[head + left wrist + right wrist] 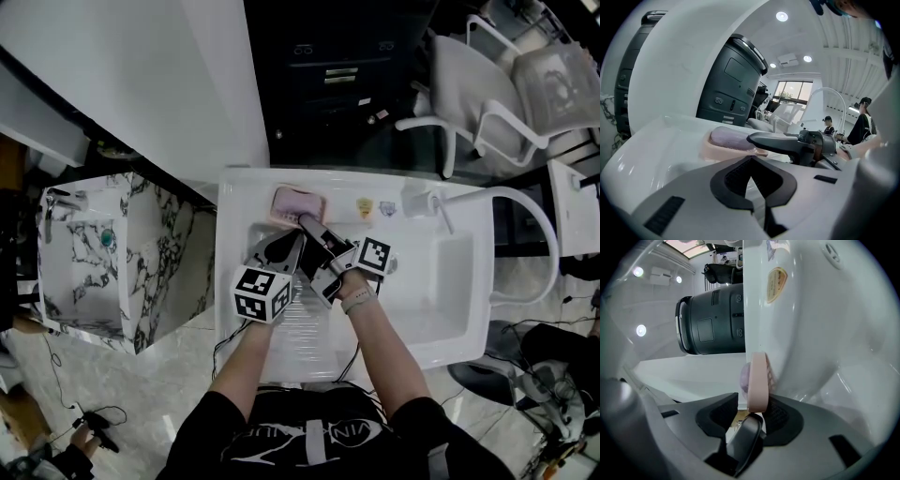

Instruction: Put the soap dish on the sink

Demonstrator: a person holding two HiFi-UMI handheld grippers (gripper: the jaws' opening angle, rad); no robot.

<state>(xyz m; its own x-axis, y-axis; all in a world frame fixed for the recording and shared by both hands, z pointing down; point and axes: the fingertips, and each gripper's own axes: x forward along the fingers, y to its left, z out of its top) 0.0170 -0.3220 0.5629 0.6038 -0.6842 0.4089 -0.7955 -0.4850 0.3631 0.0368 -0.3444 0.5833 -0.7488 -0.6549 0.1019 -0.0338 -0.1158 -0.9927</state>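
Observation:
The pink soap dish (296, 204) with a purple soap bar (733, 138) sits on the back rim of the white sink (234, 202). My right gripper (309, 225) reaches to the dish's near edge. In the right gripper view the dish's rim (757, 380) stands between the jaws of that gripper (749, 411), with a gap on its left side, so the jaws are open. My left gripper (286, 242) hovers over the basin just short of the dish, its jaws (750, 161) shut and empty. In the left gripper view the right gripper's dark finger (761, 138) lies against the dish (717, 151).
A faucet (427, 202) and two stickers (375, 207) are on the sink's back rim to the right. A marble-patterned basin (94, 253) stands at the left. Grey chairs (497, 94) and a black cabinet (337, 75) are behind the sink.

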